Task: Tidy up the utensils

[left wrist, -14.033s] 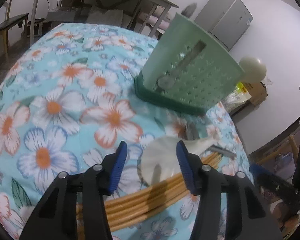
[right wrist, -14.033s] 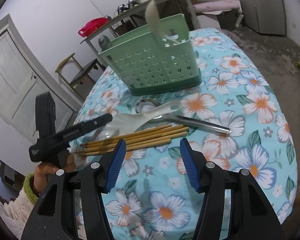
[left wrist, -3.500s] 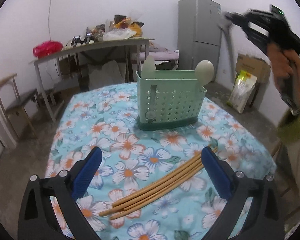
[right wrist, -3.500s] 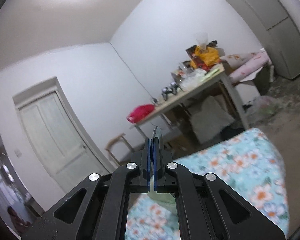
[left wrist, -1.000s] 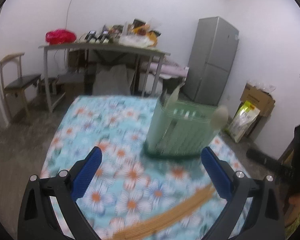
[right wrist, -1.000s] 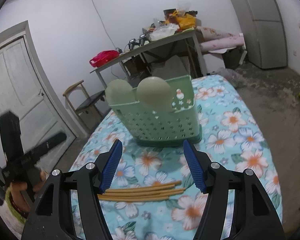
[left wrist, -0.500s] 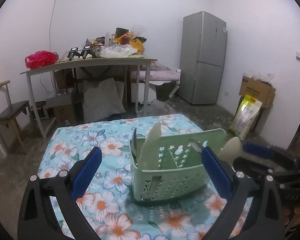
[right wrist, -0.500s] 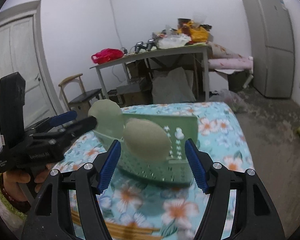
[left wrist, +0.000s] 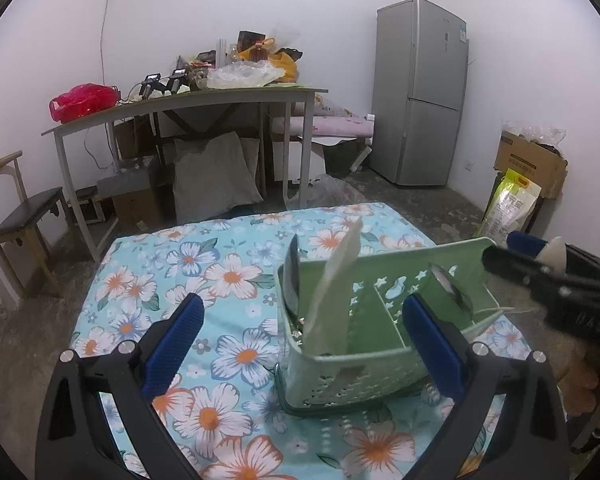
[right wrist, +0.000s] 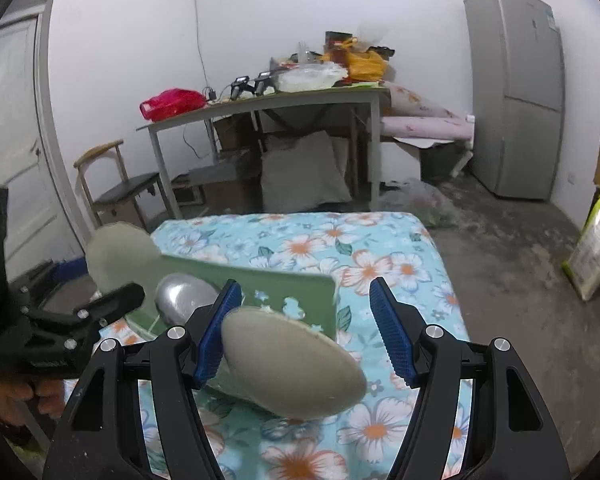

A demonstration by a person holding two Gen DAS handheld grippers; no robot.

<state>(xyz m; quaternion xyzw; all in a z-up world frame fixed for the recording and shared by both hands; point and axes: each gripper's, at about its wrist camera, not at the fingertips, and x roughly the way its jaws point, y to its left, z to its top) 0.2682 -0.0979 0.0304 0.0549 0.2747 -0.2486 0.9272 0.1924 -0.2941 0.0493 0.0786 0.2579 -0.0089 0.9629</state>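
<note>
A green slotted basket (left wrist: 380,340) stands on the flower-print tablecloth (left wrist: 204,280). In it stand a white spoon (left wrist: 336,292), a dark metal spoon (left wrist: 292,276) and another metal spoon (left wrist: 446,284). My left gripper (left wrist: 302,340) is open, its blue fingers on either side of the basket's near end without touching it. My right gripper (right wrist: 306,332) is open too. A white spoon bowl (right wrist: 292,372) rises between its fingers beside the left pad, with the basket (right wrist: 260,292) and a metal spoon (right wrist: 184,296) behind it. A hand holds the other gripper (right wrist: 112,300) at the left.
Behind the table are a cluttered grey desk (left wrist: 188,100), a chair (left wrist: 24,208), a silver fridge (left wrist: 420,92), a cardboard box (left wrist: 528,160) and a yellow bag (left wrist: 512,204). A white door (right wrist: 12,120) is at the far left. The tablecloth's far edge (right wrist: 300,216) drops to bare floor.
Both grippers have come closer to the basket, which now looms larger. In the right wrist view the white spoon bowl has slid down between the fingers.
</note>
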